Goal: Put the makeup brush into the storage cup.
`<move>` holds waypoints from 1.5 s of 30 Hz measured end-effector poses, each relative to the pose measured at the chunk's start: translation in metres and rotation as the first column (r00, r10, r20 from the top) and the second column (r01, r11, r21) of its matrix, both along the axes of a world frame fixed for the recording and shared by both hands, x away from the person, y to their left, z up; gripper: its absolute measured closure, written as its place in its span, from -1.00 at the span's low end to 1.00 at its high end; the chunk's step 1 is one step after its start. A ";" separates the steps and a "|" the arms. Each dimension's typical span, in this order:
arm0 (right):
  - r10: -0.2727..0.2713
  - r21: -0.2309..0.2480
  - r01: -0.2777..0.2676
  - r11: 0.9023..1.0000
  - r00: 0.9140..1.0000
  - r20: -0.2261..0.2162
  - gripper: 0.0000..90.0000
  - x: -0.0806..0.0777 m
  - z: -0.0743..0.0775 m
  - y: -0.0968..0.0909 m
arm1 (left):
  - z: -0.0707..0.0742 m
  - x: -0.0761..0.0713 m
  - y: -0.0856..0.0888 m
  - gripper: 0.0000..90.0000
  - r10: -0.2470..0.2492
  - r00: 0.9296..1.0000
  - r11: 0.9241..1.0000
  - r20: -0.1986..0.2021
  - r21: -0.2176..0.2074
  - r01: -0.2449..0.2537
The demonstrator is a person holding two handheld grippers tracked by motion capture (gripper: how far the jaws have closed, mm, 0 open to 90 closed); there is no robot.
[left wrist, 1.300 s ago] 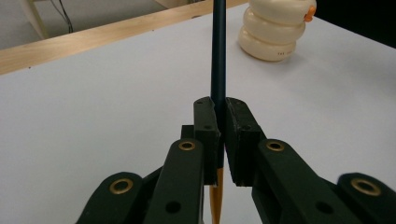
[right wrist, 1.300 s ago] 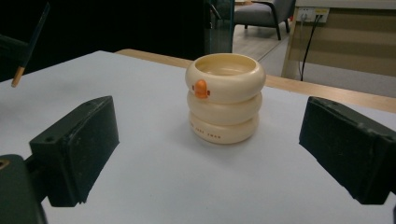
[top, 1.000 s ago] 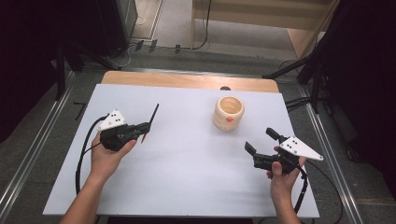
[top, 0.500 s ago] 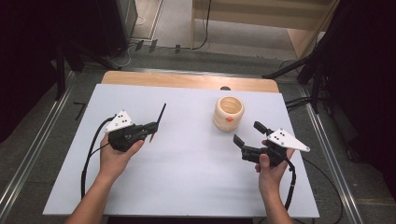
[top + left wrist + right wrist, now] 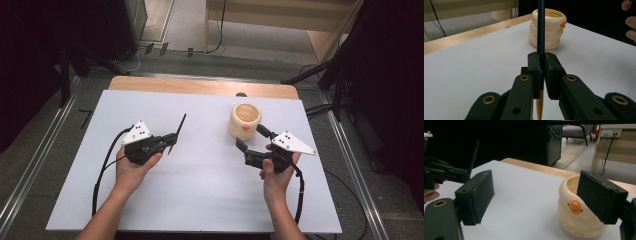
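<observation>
High view first, nearest the bottom edge: the person's two forearms come up over the white table [image 5: 200, 200], each hand wrapped round a gripper. The left gripper [image 5: 170, 139] sits toward the table's left half, its jaws clamped tight on a thin dark pencil [image 5: 177, 131] with an orange lower end; the pencil's dark end slants up and away from the hand. In the left gripper view the jaws pinch the pencil's shaft [image 5: 540, 37], the orange end hanging down between the linkages. The right gripper [image 5: 252, 137] is on the right half, its jaws spread wide with nothing between the pads; they have just been closing a little. One jaw tip lies just beside the cream ribbed holder [image 5: 244, 121], whether touching I cannot tell. Right gripper view puts that holder [image 5: 576, 217] close in front, partly behind the right-hand pad, with a small orange knob [image 5: 575, 206] on its side. Farther off, the table's wooden edge [image 5: 200, 86] runs along the back.
</observation>
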State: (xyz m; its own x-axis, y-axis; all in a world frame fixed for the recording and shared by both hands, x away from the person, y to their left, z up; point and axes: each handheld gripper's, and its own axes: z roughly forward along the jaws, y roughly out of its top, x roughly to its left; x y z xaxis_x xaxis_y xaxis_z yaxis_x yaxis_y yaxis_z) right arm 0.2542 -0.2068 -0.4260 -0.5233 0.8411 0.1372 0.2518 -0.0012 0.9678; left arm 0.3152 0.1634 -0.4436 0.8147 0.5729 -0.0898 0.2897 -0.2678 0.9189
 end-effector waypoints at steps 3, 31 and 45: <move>-0.012 -0.012 0.012 1.000 1.000 -0.002 -0.65 0.001 0.001 0.011 | -0.001 -0.001 -0.003 0.89 -0.008 1.000 1.000 -0.004 -0.007 0.008; 0.022 0.052 -0.018 0.999 0.996 -0.087 0.06 0.003 -0.006 0.059 | -0.014 -0.013 -0.038 0.89 -0.082 0.997 0.996 -0.009 -0.044 0.081; 0.056 0.078 -0.047 0.996 0.991 -0.120 0.08 0.003 -0.011 0.073 | -0.017 -0.022 -0.054 0.89 -0.118 0.993 0.992 0.007 -0.045 0.119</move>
